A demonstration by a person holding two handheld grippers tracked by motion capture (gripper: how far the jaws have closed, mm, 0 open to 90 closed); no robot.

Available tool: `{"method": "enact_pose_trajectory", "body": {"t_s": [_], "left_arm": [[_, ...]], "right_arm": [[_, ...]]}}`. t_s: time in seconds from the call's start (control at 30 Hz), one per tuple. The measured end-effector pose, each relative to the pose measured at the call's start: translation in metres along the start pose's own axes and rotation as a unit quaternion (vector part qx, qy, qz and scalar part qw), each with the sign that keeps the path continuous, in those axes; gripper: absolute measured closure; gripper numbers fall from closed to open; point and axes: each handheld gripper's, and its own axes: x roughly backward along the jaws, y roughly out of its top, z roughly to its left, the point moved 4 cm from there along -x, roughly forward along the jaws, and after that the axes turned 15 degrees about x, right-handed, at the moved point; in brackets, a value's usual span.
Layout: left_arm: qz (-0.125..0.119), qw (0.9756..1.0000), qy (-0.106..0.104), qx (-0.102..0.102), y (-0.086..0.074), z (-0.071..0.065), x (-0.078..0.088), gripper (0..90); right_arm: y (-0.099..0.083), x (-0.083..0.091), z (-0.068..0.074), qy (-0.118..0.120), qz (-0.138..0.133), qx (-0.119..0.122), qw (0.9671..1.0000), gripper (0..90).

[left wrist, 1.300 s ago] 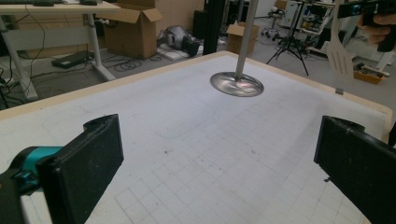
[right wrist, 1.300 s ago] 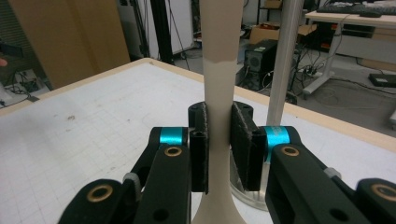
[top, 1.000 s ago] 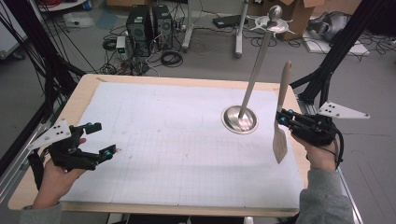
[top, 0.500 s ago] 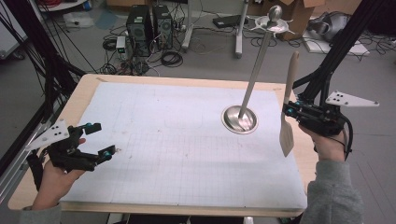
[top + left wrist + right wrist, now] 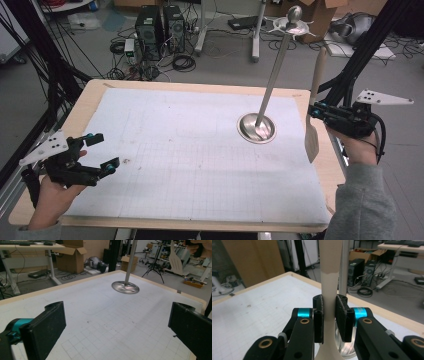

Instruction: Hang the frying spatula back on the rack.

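At the table's right edge, the right gripper (image 5: 314,111) clamps a wooden spatula (image 5: 313,127) by its neck, blade down and handle up, probably so the handle's end can meet the hooks atop the stand (image 5: 263,105) just left of it. The left gripper (image 5: 97,151) rests near the left edge, jaws wide and empty. The right gripper view shows both pads (image 5: 342,315) pressing the neck; the high view shows the hooks overhead.
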Motion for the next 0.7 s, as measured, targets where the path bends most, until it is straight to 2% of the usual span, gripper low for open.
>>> {"method": "enact_pose_trajectory", "body": {"t_s": [0.07,0.13,0.47,0.7], "left_arm": [[-0.002,1.0,0.001,-0.004,0.001,-0.002,0.002,1.8],[-0.001,1.0,0.004,-0.005,0.001,-0.003,0.004,1.8],[-0.001,0.9998,0.019,0.002,-0.004,0.002,0.015,1.8],[-0.007,0.9996,0.025,0.006,-0.005,0.003,0.021,1.8]], "right_arm": [[0.0,0.0,-0.003,0.003,0.006,0.004,1.0,78.1],[0.0,-0.001,-0.007,0.003,0.006,-0.002,1.0,78.1],[0.003,-0.002,-0.024,0.002,0.012,-0.017,0.9998,78.1],[0.008,-0.005,-0.032,0.013,0.02,-0.016,0.9996,78.1]]}}
